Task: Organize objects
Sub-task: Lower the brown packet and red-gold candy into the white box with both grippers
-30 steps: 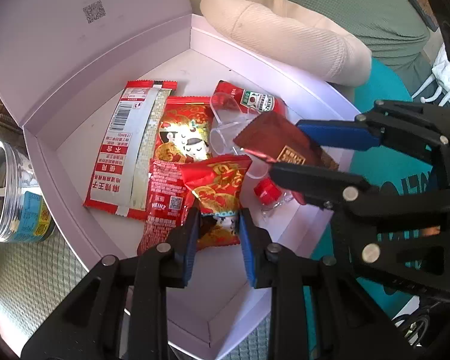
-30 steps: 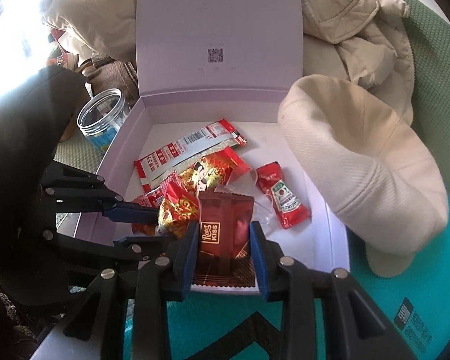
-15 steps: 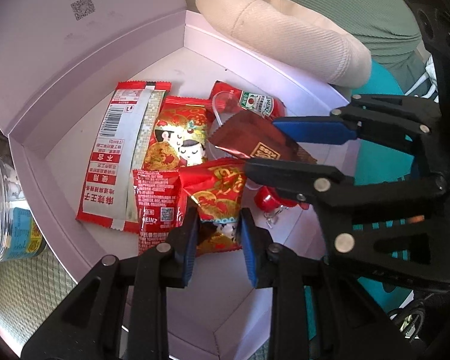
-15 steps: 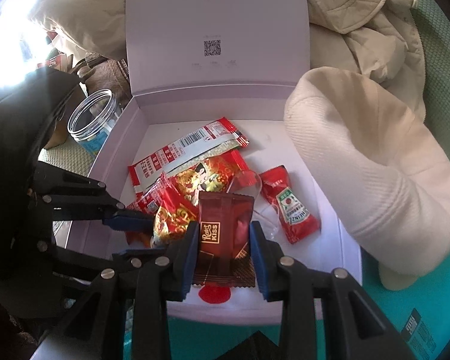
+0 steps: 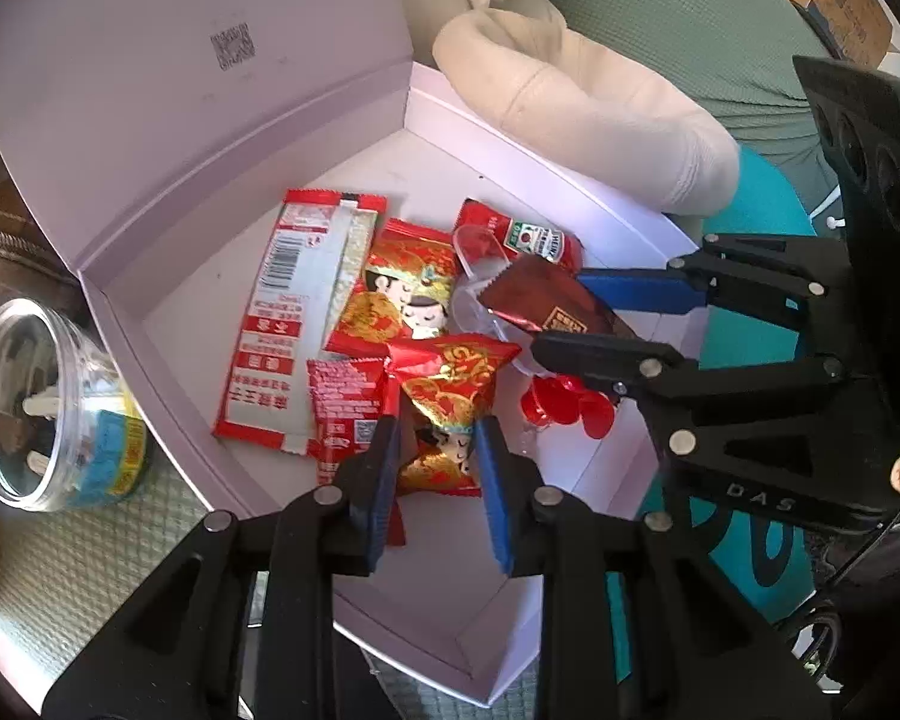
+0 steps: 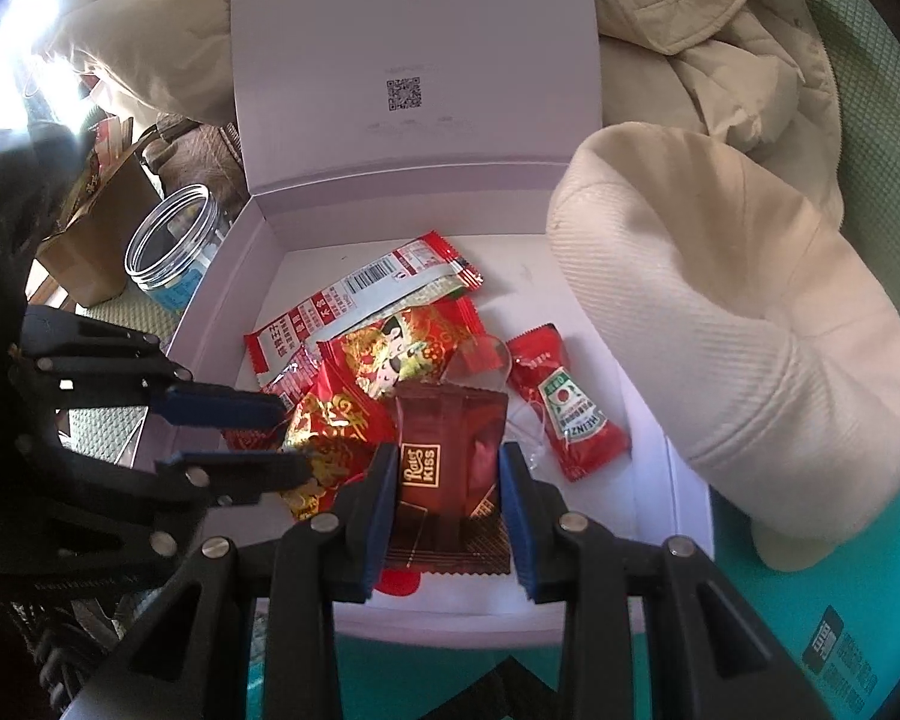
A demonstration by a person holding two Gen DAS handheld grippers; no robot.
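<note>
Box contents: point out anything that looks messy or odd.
The packets in the box lie in an overlapping heap, not rows. A clear plastic cup lies tipped among them, partly covered by the brown packet.

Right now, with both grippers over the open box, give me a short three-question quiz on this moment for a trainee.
1. Multiple choice: what is the right gripper shut on? A) the Heinz ketchup sachet B) the brown Kiss chocolate packet C) the cream cap
2. True or false: the left gripper is shut on a red and gold candy packet over the white box.
3. Fill in: the clear jar stands ___ the box.

Key: 1) B. 2) True. 3) Outside, beside its wall.
</note>
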